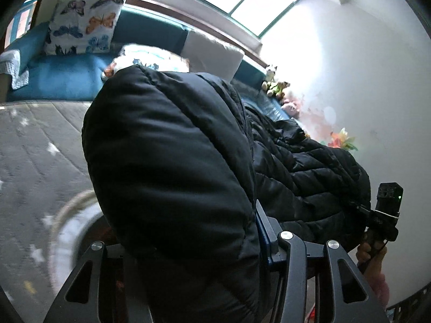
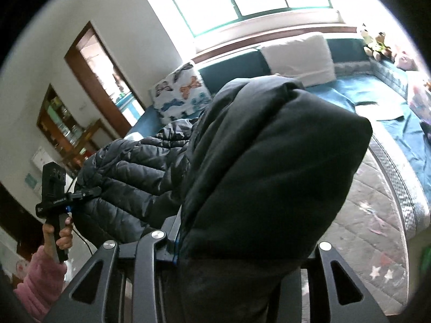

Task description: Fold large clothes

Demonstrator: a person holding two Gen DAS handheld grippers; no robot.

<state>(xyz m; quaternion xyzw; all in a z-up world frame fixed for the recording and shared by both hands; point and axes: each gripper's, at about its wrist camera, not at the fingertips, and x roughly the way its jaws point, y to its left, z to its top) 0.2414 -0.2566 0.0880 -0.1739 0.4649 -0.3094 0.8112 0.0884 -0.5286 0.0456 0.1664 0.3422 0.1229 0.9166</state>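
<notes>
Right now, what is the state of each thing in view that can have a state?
black puffer jacket: lifted, bunched, held at two places.
left gripper: jaws shut on the jacket.
right gripper: jaws shut on the jacket.
butterfly pillow: upright against the teal backrest.
white pillow: leaning on the backrest.
doorway: open.
plush toys: sitting in the corner.

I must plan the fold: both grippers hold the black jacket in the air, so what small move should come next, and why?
Probably lower the black puffer jacket onto the mattress to spread it: left gripper and right gripper each pinch a bunched part, so it hangs crumpled.
</notes>
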